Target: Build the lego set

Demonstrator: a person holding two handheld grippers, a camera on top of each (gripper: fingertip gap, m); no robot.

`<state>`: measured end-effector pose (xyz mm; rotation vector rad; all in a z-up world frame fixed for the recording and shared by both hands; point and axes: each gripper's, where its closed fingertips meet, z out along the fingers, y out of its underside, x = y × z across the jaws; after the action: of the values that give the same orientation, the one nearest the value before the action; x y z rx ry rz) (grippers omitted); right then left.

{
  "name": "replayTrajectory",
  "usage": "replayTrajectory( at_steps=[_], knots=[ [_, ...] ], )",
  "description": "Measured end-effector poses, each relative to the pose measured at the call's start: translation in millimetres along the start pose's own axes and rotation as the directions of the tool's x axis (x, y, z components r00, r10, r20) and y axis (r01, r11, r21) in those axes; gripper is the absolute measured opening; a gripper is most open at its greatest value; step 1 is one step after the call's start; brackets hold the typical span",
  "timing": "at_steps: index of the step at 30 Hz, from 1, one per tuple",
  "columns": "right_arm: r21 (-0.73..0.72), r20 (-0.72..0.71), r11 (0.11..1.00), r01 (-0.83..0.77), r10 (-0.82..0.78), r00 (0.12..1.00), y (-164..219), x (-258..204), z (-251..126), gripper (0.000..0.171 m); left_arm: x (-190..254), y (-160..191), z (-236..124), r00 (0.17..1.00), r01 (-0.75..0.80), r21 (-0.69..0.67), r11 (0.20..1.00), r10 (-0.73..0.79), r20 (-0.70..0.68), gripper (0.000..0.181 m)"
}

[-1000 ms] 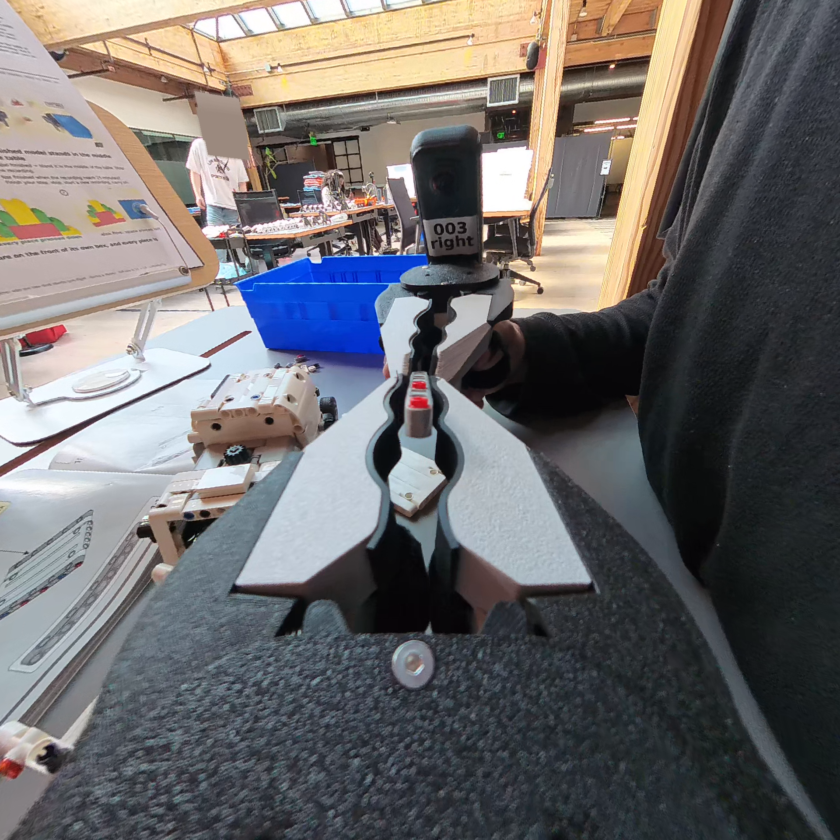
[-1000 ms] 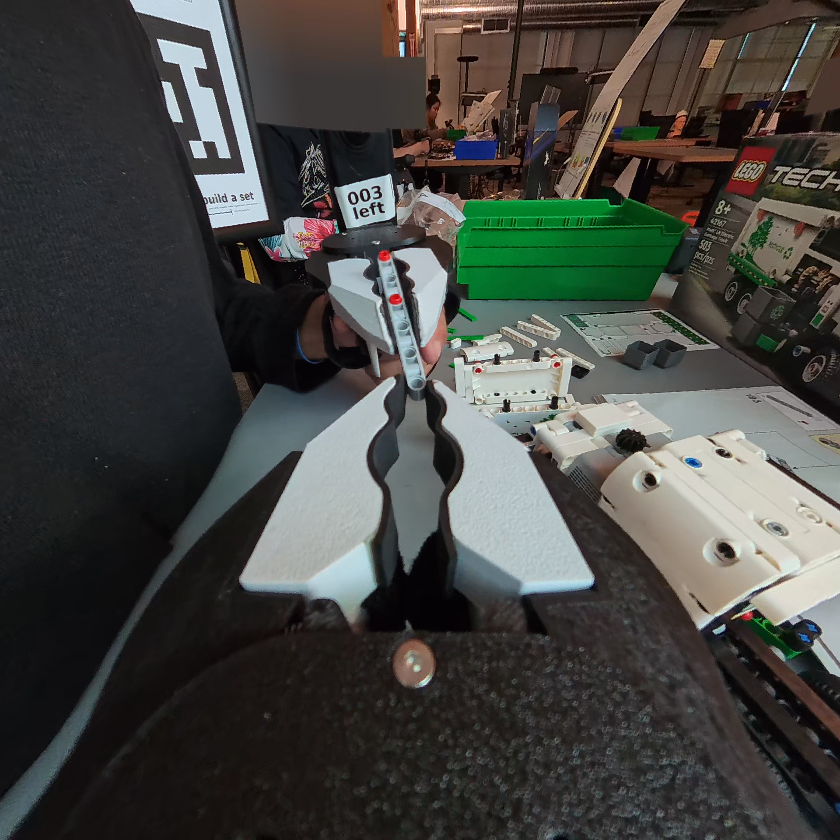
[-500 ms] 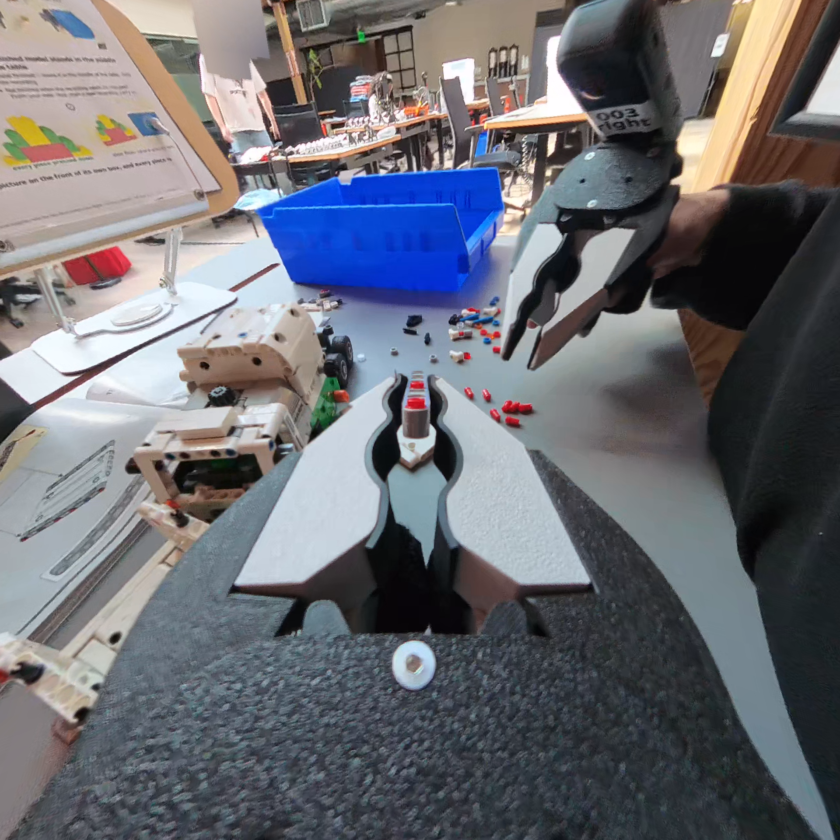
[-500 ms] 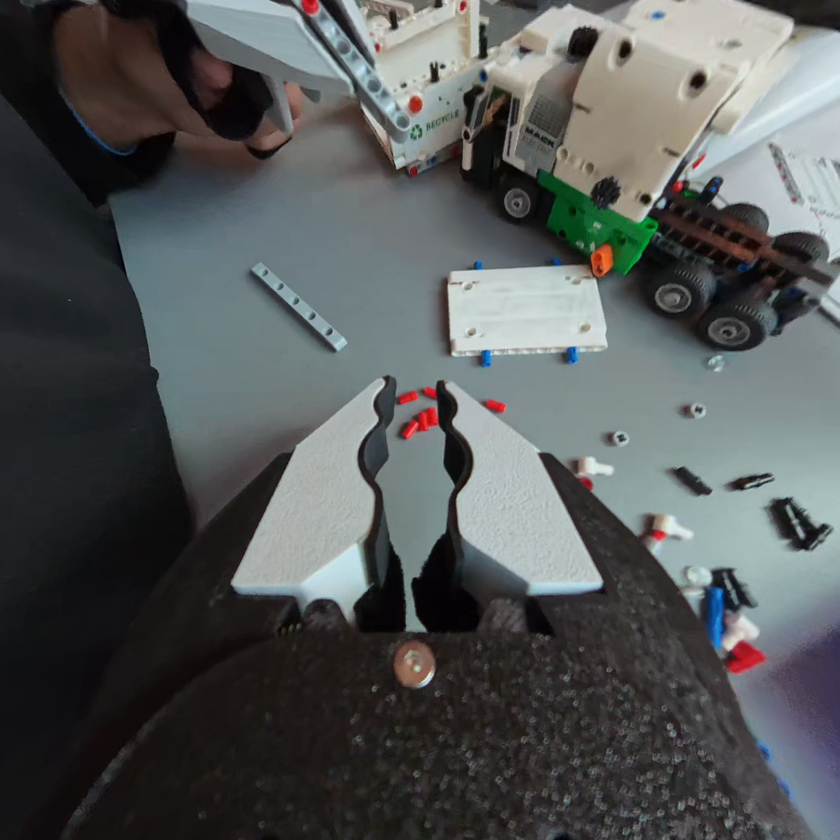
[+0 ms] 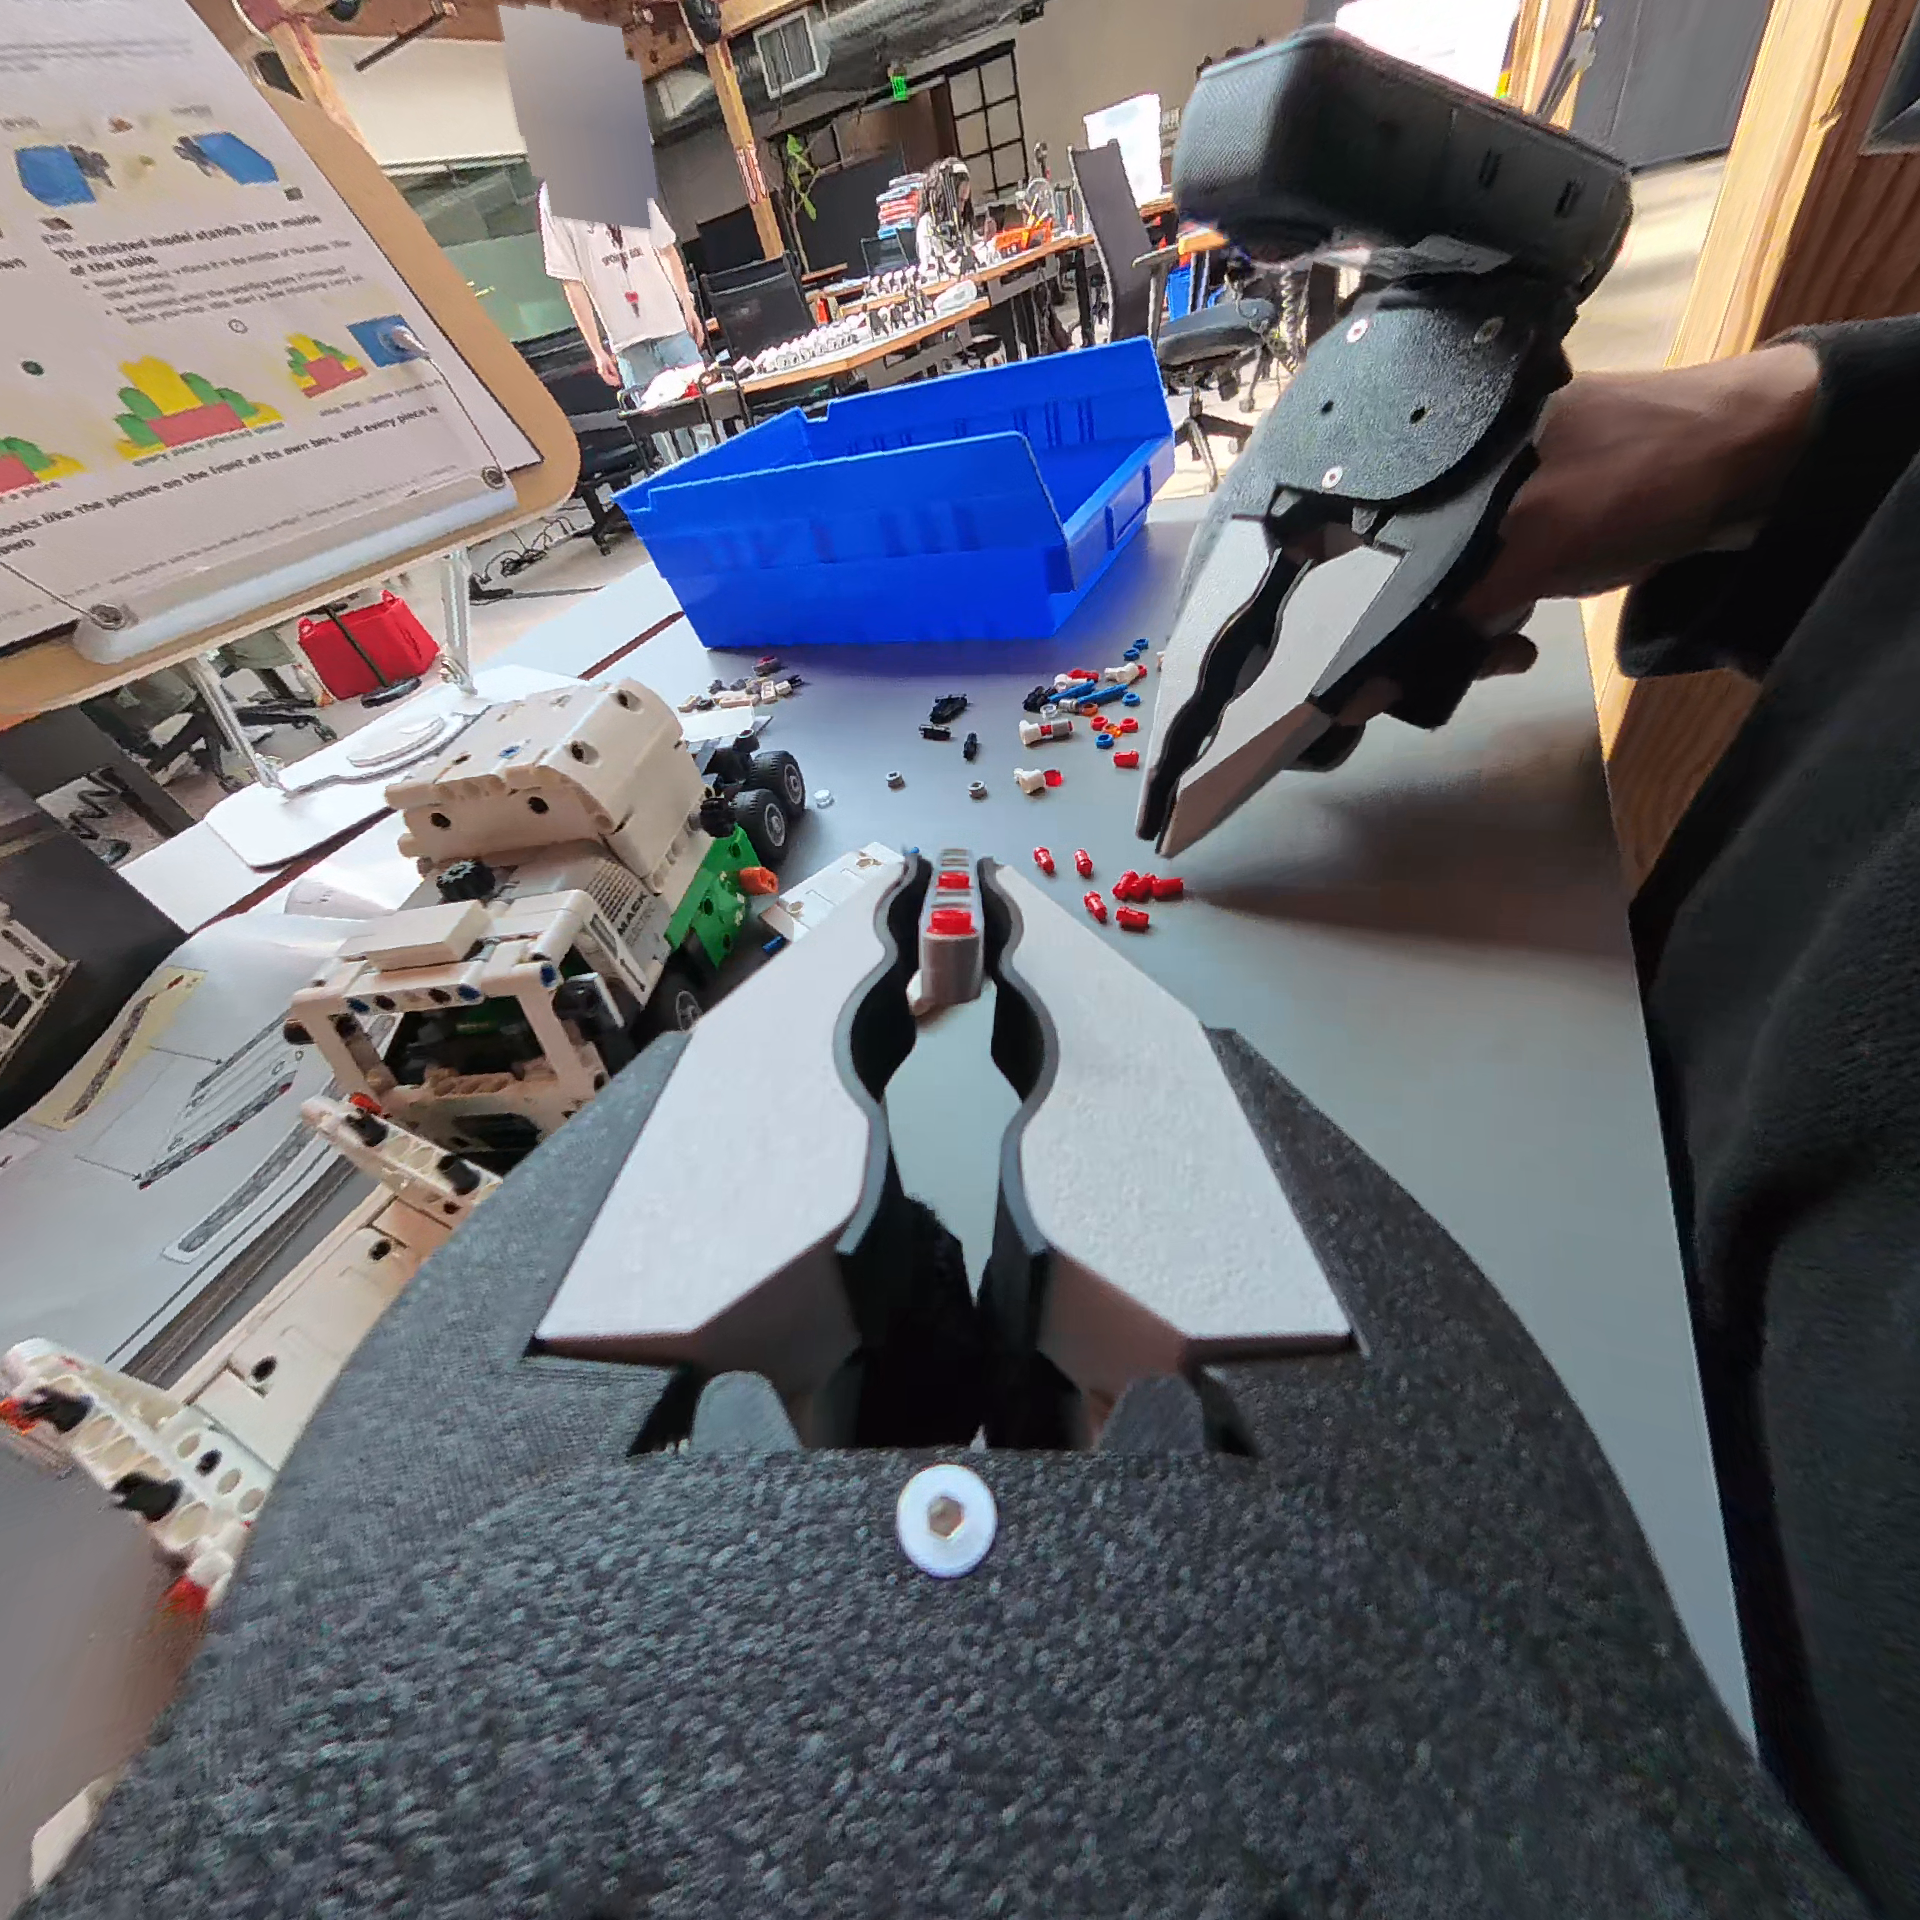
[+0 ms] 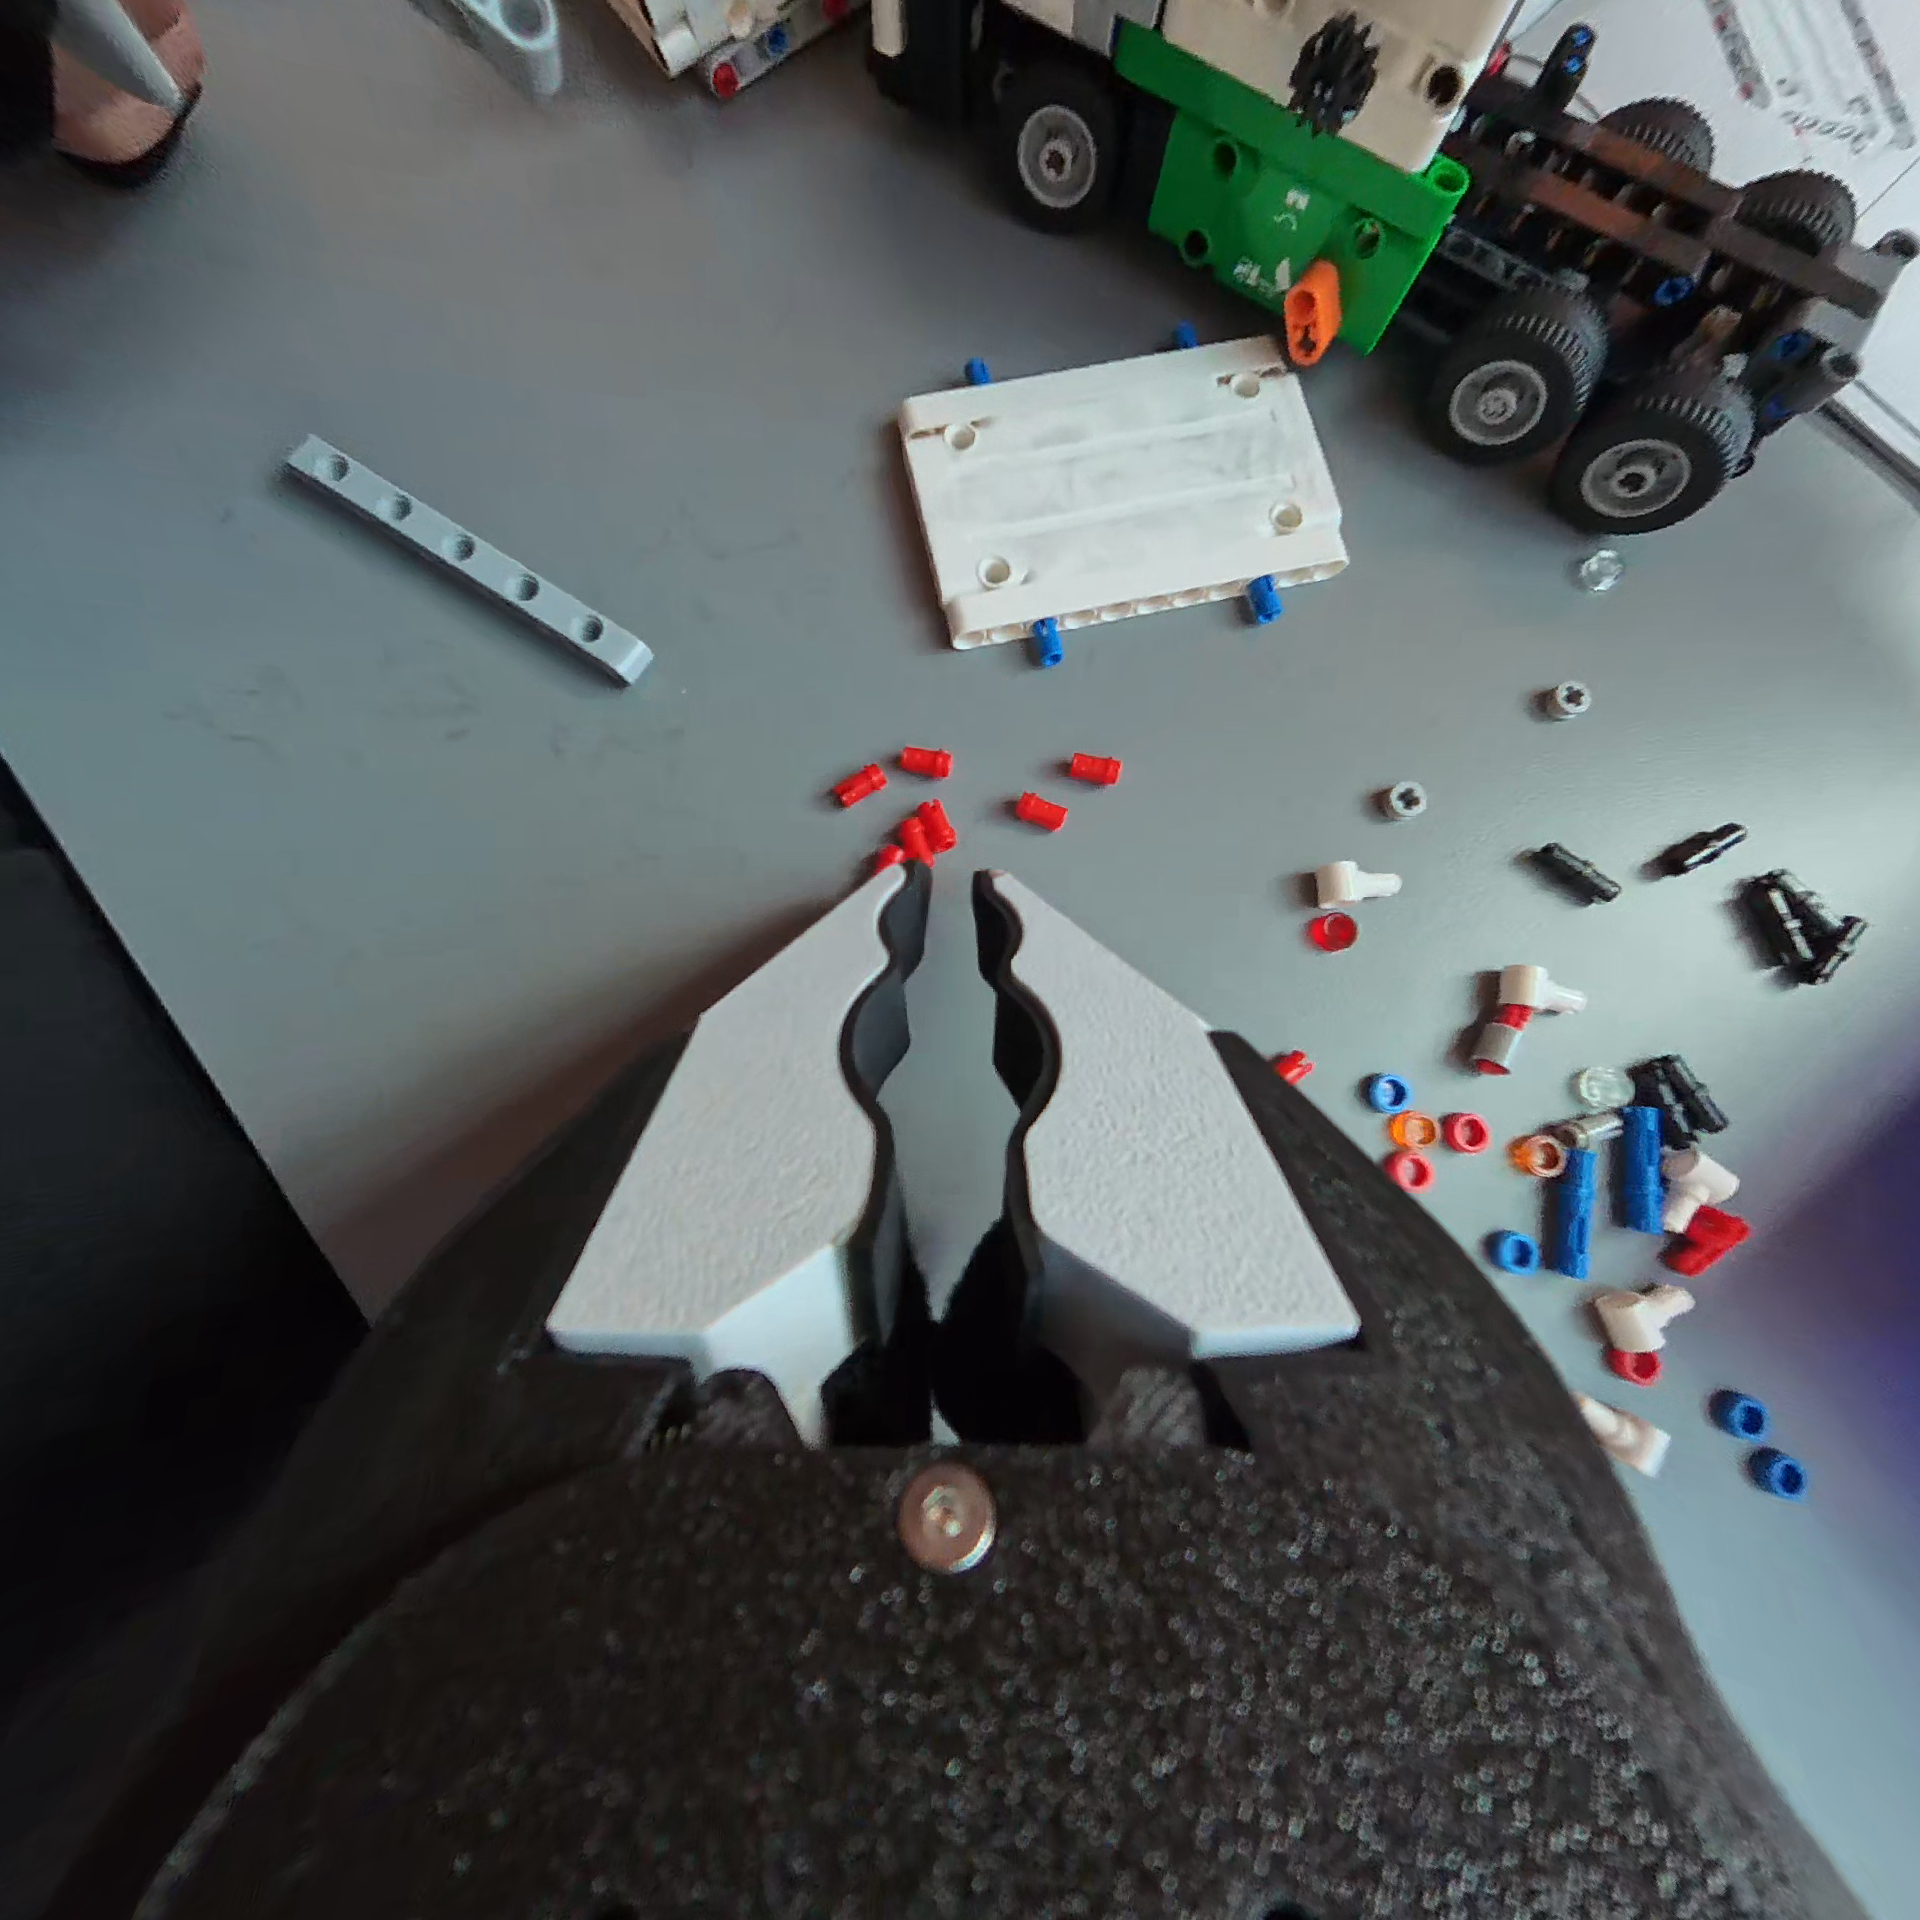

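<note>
My left gripper (image 5: 951, 873) is shut on a short grey beam (image 5: 951, 951) with two red pins in it, held above the grey table. My right gripper (image 6: 951, 878) is slightly open and empty, pointing down, its tips just short of a cluster of small red pins (image 6: 920, 831). It also shows in the left wrist view (image 5: 1158, 836), hovering over those red pins (image 5: 1138, 888). The white and green truck model (image 5: 582, 831) stands at the left; the right wrist view shows its green side and wheels (image 6: 1299, 156). A white panel (image 6: 1122, 494) with blue pins lies beside it.
A long grey beam (image 6: 468, 561) lies loose on the table. Several small loose parts (image 6: 1621, 1164) are scattered at the right. A blue bin (image 5: 914, 520) stands at the back. An instruction board on a stand (image 5: 208, 312) and booklet pages (image 5: 156, 1091) are at the left. The grippers' ends are close to 15 cm from one another.
My right gripper has left the beam in my left gripper, swung down over the table and come close to the red pins. My left gripper still holds the beam.
</note>
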<state>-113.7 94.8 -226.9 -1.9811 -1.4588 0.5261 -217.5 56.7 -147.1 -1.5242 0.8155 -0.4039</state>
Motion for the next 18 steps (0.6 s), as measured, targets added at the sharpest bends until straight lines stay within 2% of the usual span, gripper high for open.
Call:
replayTrajectory(
  at_steps=[5,10,18],
  knots=[
    [-0.034,-0.058,0.997,0.064,-0.066,0.996,-7.9,22.5,1.0,0.006,1.6,-1.1,-1.8,1.0,-0.003,0.011,1.0,0.003,-0.008,0.005],
    [-0.015,0.056,0.997,0.074,-0.073,0.996,-9.2,17.2,9.2,0.008,4.5,-0.4,-2.0,1.0,-0.02,0.009,1.0,0.02,-0.016,0.005],
    [-0.017,0.097,0.997,0.079,-0.077,0.992,-7.1,4.8,4.7,0.008,3.4,-0.2,-2.0,1.0,-0.001,0.008,1.0,0.001,-0.023,0.005]
  ],
)
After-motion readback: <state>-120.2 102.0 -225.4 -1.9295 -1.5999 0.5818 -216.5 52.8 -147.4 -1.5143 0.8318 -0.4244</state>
